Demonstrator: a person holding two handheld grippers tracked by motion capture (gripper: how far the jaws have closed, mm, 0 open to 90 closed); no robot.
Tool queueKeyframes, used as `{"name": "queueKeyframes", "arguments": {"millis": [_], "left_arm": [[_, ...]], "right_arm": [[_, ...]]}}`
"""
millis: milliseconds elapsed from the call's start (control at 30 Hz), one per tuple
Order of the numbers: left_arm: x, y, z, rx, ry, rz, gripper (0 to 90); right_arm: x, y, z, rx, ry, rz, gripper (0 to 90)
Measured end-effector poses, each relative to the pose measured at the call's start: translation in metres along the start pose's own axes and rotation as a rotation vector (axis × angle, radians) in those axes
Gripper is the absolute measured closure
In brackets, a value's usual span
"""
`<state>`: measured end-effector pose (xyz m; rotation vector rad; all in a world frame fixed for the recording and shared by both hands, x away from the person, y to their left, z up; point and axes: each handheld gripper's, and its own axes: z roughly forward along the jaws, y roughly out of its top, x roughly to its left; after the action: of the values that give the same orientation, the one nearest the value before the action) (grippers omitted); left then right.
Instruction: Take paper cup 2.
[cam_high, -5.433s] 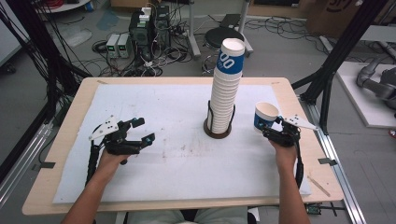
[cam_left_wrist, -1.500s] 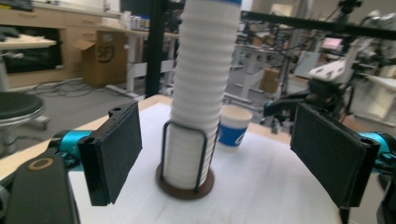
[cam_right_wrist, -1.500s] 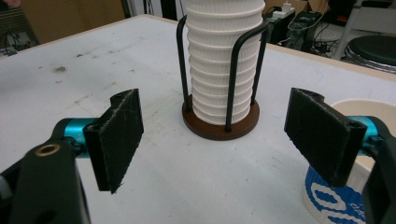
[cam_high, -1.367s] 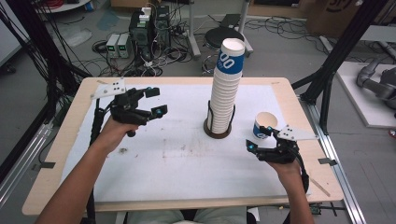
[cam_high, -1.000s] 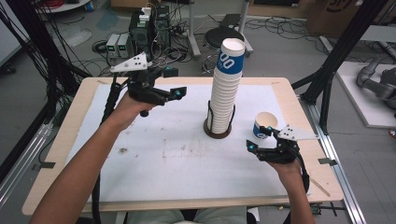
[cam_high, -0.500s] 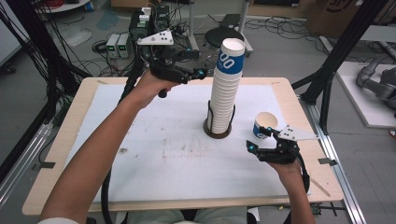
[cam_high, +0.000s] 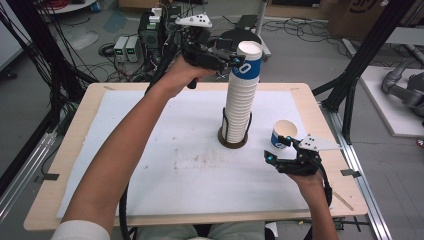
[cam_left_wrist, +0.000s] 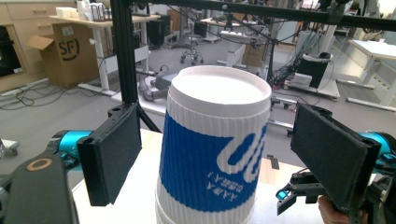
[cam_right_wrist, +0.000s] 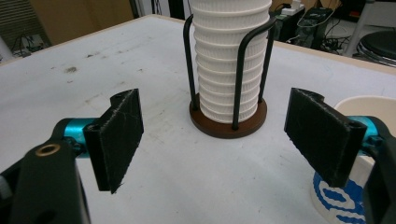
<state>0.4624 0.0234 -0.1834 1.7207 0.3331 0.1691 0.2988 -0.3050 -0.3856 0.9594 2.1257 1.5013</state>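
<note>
At about 11 o'clock over the table, the left gripper is raised to the top of the stack, its jaws spread wide on either side of the top cup without touching it. That cup sits upside down, base up, capping the column of nested cups that rises from the holder near the table's centre, a little toward 1 o'clock.

The cup looks like light, ribbed paper with a blue band: easy to lift but easy to crush, and probably snug on the one beneath. A hold on the blue band just below the stiff base rim seems best, where the wall resists squeezing; a gentle pinch and a straight upward pull should free it without dragging the next cup or rocking the tall stack, which only the wire posts steady low down.

At 4 o'clock, the right gripper rests near the table with its jaws apart and nothing between them, aimed at the holder. A single cup stands upright, mouth up, just beside its far jaw.
</note>
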Motion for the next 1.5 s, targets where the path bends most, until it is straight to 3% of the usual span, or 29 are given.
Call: {"name": "queueKeyframes", "arguments": {"millis": [400, 500, 1133, 1333, 1500], "left_arm": [[-0.005, 0.007, 0.025, 0.04, 0.012, 0.019, 20.8], [-0.005, 0.008, 0.025, 0.04, 0.022, 0.026, 28.2], [-0.006, 0.016, 0.026, 0.102, 0.017, 0.042, 29.9], [-0.006, 0.017, 0.026, 0.098, 0.02, 0.043, 30.3], [-0.008, 0.024, 0.022, 0.058, 0.018, 0.036, 30.8]], "right_arm": [[-0.001, 0.0, 0.0, -0.005, 0.005, 0.002, 20.1], [-0.001, 0.0, -0.001, -0.001, 0.006, 0.008, 20.1], [-0.001, -0.001, 0.0, -0.001, 0.012, 0.005, 20.1], [-0.001, -0.001, 0.001, -0.003, 0.014, 0.005, 20.1], [0.0, -0.001, 0.0, -0.002, 0.016, 0.012, 20.1]]}}
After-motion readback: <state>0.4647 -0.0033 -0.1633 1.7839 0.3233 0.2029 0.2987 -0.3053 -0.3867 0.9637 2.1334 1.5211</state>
